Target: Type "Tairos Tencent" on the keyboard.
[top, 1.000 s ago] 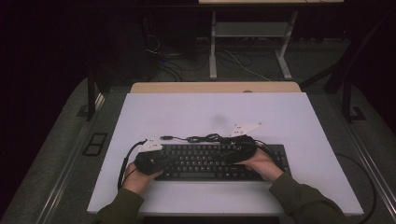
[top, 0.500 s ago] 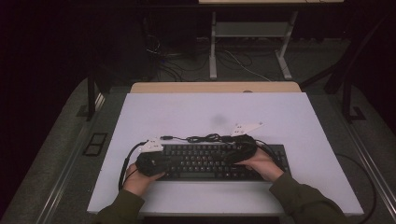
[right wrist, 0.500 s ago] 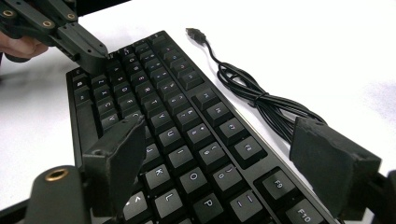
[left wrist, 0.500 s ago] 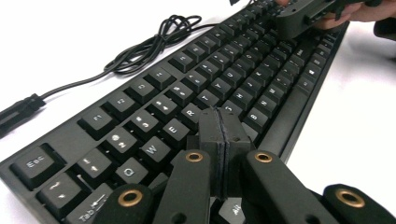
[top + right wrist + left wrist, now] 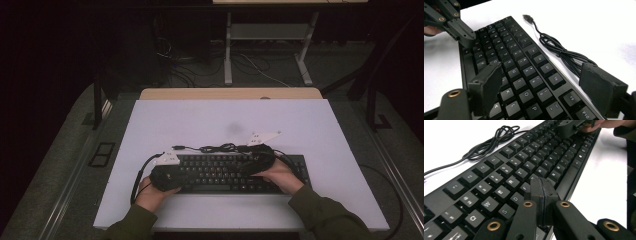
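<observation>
The left claw (image 5: 541, 192), jaws pressed together with nothing between them, hovers over the left-hand letter keys of a long black plastic computer keyboard (image 5: 225, 172). The right claw (image 5: 544, 82), its jaws having just been opening, stands wide apart above the right-hand keys, with no pad pressing on them. The keyboard lies near the front edge of the white counter (image 5: 310, 125), its long axis running left to right. The gripper views show the key legends and the keyboard's bundled black cable (image 5: 559, 51) with its loose plug lying on the counter behind the keyboard; the high view shows both hands at the keyboard's ends.
</observation>
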Demonstrator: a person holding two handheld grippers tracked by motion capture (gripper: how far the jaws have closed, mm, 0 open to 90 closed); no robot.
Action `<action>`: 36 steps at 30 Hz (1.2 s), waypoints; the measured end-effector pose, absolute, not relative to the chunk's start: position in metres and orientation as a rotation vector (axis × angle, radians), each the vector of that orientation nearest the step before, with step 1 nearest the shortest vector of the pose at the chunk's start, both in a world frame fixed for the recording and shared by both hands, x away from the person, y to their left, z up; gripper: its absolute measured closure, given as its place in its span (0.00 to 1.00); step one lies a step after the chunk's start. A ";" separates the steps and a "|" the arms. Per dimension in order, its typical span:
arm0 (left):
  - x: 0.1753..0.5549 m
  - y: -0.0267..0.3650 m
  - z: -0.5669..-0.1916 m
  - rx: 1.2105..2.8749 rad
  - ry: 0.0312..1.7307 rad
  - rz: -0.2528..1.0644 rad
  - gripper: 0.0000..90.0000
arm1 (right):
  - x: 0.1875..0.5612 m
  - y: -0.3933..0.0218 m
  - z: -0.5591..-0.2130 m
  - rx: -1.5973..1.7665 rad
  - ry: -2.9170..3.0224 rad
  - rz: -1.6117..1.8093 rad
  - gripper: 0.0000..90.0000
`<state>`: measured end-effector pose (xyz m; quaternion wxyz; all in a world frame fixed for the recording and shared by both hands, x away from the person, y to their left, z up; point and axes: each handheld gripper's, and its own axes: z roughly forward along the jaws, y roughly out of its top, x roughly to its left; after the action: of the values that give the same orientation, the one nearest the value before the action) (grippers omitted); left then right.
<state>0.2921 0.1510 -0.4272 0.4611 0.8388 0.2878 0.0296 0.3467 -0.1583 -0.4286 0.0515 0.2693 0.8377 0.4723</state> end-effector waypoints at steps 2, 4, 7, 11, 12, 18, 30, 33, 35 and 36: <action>0.292 0.149 -0.428 2.067 0.703 0.066 0.99 | 0.347 -0.158 -0.429 0.822 2.550 1.433 0.20; 0.291 0.147 -0.429 2.073 0.695 0.058 0.99 | 0.347 -0.158 -0.429 0.822 2.548 1.433 0.20; 0.290 0.144 -0.430 2.081 0.682 0.048 0.99 | 0.347 -0.158 -0.429 0.822 2.550 1.432 0.20; 0.289 0.140 -0.431 2.095 0.670 0.035 0.99 | 0.347 -0.158 -0.429 0.819 2.551 1.429 0.20; 0.289 0.139 -0.432 2.103 0.663 0.033 0.99 | 0.347 -0.158 -0.429 0.820 2.551 1.430 0.20; 0.288 0.135 -0.435 2.118 0.652 0.011 0.99 | 0.347 -0.158 -0.429 0.822 2.552 1.426 0.20; 0.288 0.131 -0.439 2.155 0.640 0.017 0.99 | 0.347 -0.158 -0.430 0.818 2.551 1.425 0.21; 0.288 0.131 -0.439 2.151 0.643 0.015 0.99 | 0.347 -0.158 -0.430 0.819 2.551 1.425 0.21; 0.288 0.131 -0.439 2.153 0.640 0.015 0.99 | 0.347 -0.158 -0.430 0.817 2.550 1.426 0.21; 0.289 0.131 -0.439 2.153 0.640 0.015 0.99 | 0.347 -0.158 -0.430 0.817 2.550 1.426 0.21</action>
<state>0.2885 0.1308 -0.4393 0.4331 0.8640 0.2569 0.0061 0.3474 -0.1579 -0.4297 0.0539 0.2690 0.8394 0.4692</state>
